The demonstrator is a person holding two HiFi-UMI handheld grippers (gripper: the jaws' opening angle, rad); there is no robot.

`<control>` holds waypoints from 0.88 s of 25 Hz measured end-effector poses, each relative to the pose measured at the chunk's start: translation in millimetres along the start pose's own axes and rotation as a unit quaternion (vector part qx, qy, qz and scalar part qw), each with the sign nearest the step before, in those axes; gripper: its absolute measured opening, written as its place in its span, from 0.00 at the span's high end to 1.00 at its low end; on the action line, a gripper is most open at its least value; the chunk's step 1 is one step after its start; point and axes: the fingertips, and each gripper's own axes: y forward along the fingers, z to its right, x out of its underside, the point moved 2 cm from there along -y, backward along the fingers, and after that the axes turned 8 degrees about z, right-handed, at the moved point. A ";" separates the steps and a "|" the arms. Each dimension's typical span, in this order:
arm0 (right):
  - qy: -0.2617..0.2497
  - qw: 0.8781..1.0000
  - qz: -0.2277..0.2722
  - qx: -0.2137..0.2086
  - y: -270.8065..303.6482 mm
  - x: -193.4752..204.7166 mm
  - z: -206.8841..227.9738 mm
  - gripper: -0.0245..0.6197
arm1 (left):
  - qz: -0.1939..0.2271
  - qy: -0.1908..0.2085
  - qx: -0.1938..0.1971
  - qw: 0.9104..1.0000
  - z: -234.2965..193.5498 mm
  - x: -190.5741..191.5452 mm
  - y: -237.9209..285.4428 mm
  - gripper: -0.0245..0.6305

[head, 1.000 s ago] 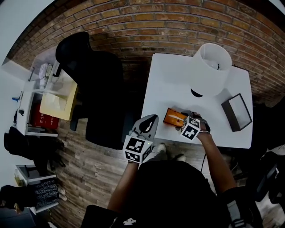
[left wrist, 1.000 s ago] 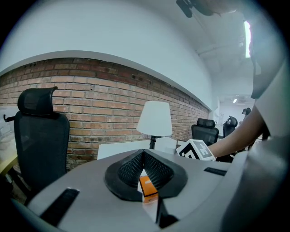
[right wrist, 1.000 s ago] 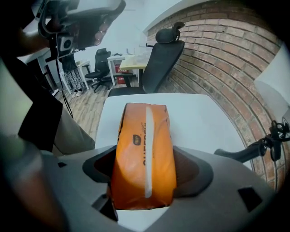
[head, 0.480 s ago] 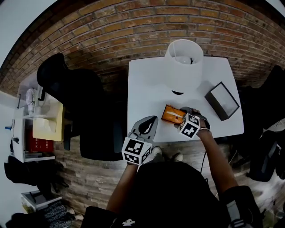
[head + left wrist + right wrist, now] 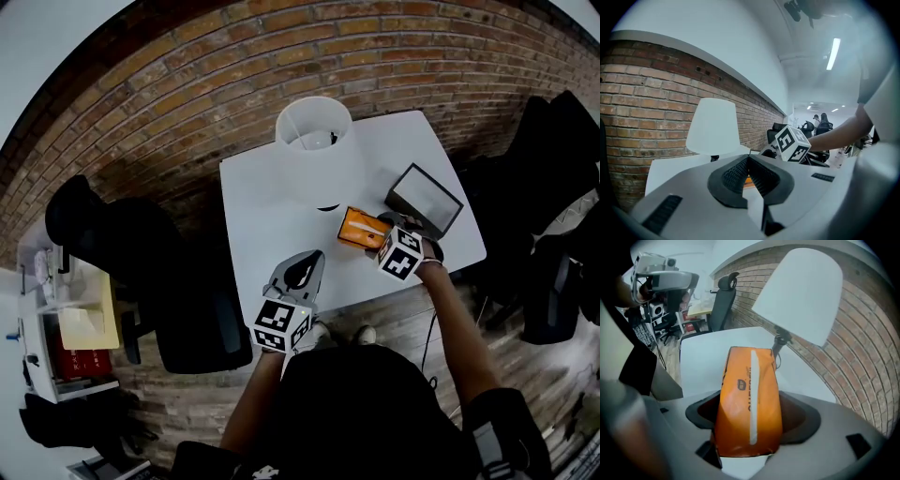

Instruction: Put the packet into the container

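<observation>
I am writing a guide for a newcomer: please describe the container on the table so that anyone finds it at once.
Find the white table before the brick wall, with the white lamp on it. In the head view the container sits right of the lamp, near the table's corner. It is the only dark, open rectangular box, unlike the orange packet beside it.
</observation>
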 end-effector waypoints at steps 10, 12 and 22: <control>0.036 0.997 -0.024 0.069 -45.5 41.5 79.9 0.40 | 0.008 -0.006 0.052 0.999 30.8 -9.9 44.2 0.95; 0.040 0.996 -0.031 0.080 -52.7 49.6 94.2 0.40 | 0.011 -0.007 0.062 0.998 37.9 -13.4 52.1 0.95; 0.065 0.989 -0.060 0.118 -71.5 85.4 138.1 0.40 | 0.006 0.000 0.091 0.996 63.3 -13.1 82.1 0.95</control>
